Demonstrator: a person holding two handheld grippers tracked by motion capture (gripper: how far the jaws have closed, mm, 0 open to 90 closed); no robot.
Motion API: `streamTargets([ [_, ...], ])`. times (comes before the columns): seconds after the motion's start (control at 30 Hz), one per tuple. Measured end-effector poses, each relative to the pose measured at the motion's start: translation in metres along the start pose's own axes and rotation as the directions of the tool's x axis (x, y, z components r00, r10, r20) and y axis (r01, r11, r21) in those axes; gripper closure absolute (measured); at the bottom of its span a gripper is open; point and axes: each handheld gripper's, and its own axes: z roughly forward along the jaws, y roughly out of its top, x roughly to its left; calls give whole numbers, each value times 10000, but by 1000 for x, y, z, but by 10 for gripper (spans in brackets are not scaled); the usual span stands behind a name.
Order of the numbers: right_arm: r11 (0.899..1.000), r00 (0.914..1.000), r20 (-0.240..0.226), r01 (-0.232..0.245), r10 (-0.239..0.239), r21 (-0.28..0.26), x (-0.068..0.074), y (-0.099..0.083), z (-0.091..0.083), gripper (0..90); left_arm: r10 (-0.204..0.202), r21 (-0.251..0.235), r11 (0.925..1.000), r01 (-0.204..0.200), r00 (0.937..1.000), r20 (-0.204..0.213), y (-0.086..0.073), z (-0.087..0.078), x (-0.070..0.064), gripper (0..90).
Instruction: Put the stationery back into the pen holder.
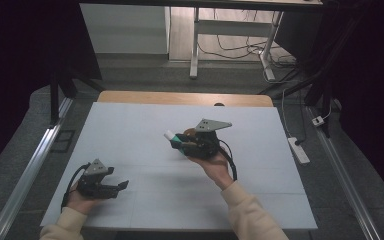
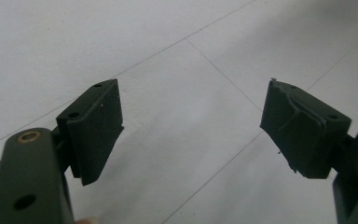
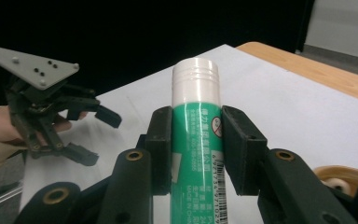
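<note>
Right gripper (image 3: 196, 140) clamped on a glue stick (image 3: 196, 126) — green label, white cap end sticking out past the pads, both pads flat against the tube's sides. In the high view the right gripper (image 1: 180, 142) is held near the middle of the white table (image 1: 130, 120), stick (image 1: 173, 138) pointing left; cannot tell if it's lifted off the surface. Left gripper (image 2: 191, 126) open — jaws well apart, nothing between them, bare table below. It sits at the near-left of the table (image 1: 121, 185), well apart from the stick.
</note>
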Motion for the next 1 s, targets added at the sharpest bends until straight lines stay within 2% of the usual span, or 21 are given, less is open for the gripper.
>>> streamTargets([
  [0.4, 9995, 9983, 583, 20, -2, -310, -13, 3, -11, 652, 28, 29, 10000, -28, 10000, 8, 0, 0, 0, 203],
  [0.7, 9982, 9928, 1195, 75, -3, -596, -27, 6, -20, 652, 32, 45, 10000, -32, 10000, -1, 0, 1, -1, 203],
  [1.0, 9972, 9851, 1715, 225, -98, -720, -45, 9, -12, 651, 22, 56, 10000, -22, 10000, -7, 0, 1, 0, 203],
])
